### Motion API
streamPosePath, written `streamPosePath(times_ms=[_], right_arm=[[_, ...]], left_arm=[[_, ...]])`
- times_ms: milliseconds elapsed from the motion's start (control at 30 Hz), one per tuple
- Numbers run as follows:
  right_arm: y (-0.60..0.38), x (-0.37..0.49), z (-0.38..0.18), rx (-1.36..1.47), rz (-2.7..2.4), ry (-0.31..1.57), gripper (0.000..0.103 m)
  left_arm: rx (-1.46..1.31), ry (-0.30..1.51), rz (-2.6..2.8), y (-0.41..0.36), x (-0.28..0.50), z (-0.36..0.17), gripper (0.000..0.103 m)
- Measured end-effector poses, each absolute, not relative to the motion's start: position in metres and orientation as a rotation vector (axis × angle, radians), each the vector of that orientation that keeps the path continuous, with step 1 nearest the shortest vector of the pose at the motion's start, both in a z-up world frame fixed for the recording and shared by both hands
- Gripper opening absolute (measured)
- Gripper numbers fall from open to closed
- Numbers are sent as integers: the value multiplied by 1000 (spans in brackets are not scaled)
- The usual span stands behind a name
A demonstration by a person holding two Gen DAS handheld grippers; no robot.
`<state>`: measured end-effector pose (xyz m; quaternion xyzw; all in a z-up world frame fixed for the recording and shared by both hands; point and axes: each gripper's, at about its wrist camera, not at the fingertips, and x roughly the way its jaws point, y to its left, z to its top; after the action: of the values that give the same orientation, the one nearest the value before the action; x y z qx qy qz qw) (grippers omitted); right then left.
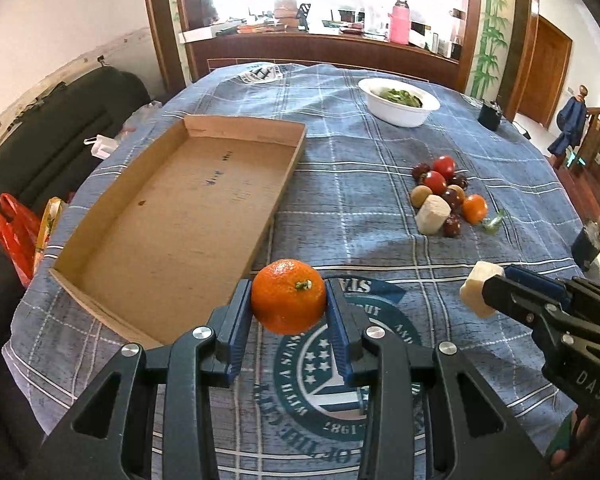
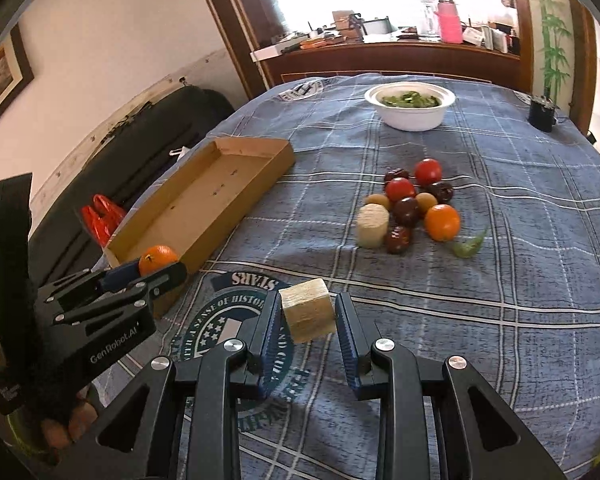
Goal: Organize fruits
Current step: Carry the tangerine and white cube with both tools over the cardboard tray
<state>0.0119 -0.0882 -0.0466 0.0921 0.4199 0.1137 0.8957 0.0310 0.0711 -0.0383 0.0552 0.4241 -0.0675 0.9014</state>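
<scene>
My left gripper (image 1: pixel 289 300) is shut on an orange mandarin (image 1: pixel 288 296), held just above the cloth at the near right corner of an empty cardboard tray (image 1: pixel 172 216). It also shows in the right wrist view (image 2: pixel 156 268) with the mandarin (image 2: pixel 158 258). My right gripper (image 2: pixel 308 312) is shut on a pale cut fruit chunk (image 2: pixel 308 314), also seen in the left wrist view (image 1: pixel 478 292). A pile of fruit (image 1: pixel 446 196) lies on the cloth: red tomatoes, dark plums, a second mandarin (image 2: pixel 442 222), a pale cylinder piece (image 2: pixel 372 226).
A white bowl of greens (image 1: pixel 398 102) stands at the far side of the table. A small dark object (image 1: pixel 489 116) sits at the far right edge. Red bags (image 1: pixel 12 232) and a dark sofa (image 1: pixel 60 128) lie left of the table. A green leaf (image 2: pixel 468 246) lies by the pile.
</scene>
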Motion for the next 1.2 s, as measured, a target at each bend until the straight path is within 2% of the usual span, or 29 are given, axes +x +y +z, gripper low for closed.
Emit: streamPosePath(times_ms=[467,700,1000,1200], right_arm=[[-56,26,-44,159,293,868,28],[-29,37,-37,139,363,850,28],[45,76,-36,128,531,877,28],[108,108,-68,41,619,966,28]], left_arm=[[86,873,-99,106,40,-36,34],[34,867,-48,151,51,-31,34],[-17,902,40,211,82,-37,34],[-31,946,39,222,99,-57,34]])
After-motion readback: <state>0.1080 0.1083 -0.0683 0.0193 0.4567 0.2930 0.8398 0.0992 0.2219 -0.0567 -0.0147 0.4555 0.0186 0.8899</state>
